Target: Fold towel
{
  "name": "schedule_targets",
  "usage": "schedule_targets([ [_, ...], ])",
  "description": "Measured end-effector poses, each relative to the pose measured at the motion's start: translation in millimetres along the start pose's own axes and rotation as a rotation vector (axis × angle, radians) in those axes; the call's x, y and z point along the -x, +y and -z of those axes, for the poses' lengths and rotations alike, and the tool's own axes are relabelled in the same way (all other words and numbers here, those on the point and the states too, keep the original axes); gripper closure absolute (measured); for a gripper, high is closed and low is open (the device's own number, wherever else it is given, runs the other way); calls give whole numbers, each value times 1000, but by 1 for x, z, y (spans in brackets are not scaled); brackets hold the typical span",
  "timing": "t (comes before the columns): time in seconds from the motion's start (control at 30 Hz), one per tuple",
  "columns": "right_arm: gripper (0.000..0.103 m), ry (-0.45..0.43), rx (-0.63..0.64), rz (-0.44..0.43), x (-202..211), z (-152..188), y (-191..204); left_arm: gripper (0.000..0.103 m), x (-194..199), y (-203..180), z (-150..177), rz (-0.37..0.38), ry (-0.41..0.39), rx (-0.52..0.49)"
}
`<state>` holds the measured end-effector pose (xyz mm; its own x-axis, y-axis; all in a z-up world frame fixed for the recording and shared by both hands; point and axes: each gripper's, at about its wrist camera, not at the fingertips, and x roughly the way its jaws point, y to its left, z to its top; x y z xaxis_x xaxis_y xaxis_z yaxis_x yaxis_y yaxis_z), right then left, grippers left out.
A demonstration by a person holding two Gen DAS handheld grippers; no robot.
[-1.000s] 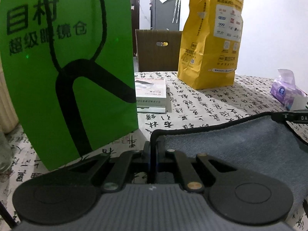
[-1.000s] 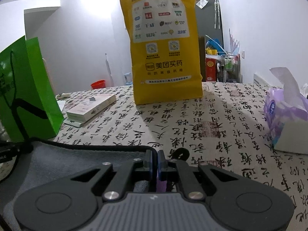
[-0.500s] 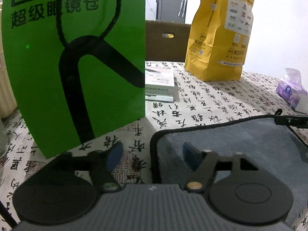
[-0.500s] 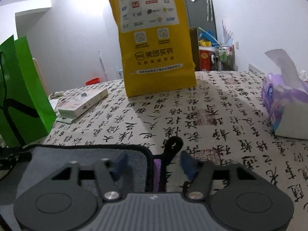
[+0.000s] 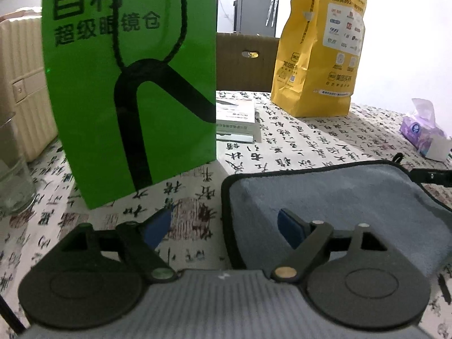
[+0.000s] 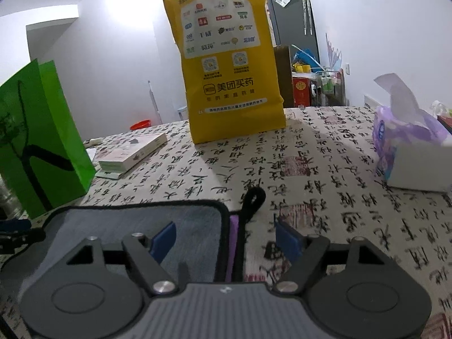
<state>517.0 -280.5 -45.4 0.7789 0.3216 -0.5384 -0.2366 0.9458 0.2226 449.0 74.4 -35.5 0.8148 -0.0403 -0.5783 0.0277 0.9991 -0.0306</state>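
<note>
A grey towel (image 5: 333,197) with black piping lies folded on the calligraphy tablecloth; it also shows in the right wrist view (image 6: 135,228). My left gripper (image 5: 223,226) is open, its jaws straddling the towel's far left corner, holding nothing. My right gripper (image 6: 226,238) is open over the towel's far right corner, where a black hanging loop (image 6: 254,197) and a purple tag (image 6: 233,243) stick out. The tip of the right gripper (image 5: 429,175) shows at the left view's right edge.
A green paper bag (image 5: 130,84) stands just left of the towel. A yellow paper bag (image 6: 228,62) stands at the back. A flat box (image 6: 132,152), a tissue pack (image 6: 409,147), a glass (image 5: 14,175) and a beige suitcase (image 5: 22,84) surround them.
Both grippers were shut on the towel's far corners; both have opened and let the towel go. Both have pulled back slightly from the edge.
</note>
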Motion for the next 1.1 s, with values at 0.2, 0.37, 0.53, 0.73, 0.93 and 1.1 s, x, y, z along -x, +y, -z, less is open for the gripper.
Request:
schedule_targets([
  [0.2, 26, -11, -8, -11, 29, 12, 3, 18, 23, -6, 11, 10, -4, 19],
  [0.37, 26, -19, -3, -11, 53, 26, 9, 18, 47, -10, 21, 15, -9, 30],
  [0.53, 26, -35, 1, -15, 78, 35, 17, 18, 71, -13, 28, 14, -24, 35],
  [0.73, 24, -56, 49, -14, 109, 42, 32, 17, 101, -17, 31, 26, -56, 33],
  [0.93, 22, -71, 69, -23, 134, 49, 43, 15, 126, -21, 38, 32, -81, 30],
  [1.1, 20, -69, 86, -20, 151, 57, 50, 15, 145, -21, 47, 31, -90, 38],
])
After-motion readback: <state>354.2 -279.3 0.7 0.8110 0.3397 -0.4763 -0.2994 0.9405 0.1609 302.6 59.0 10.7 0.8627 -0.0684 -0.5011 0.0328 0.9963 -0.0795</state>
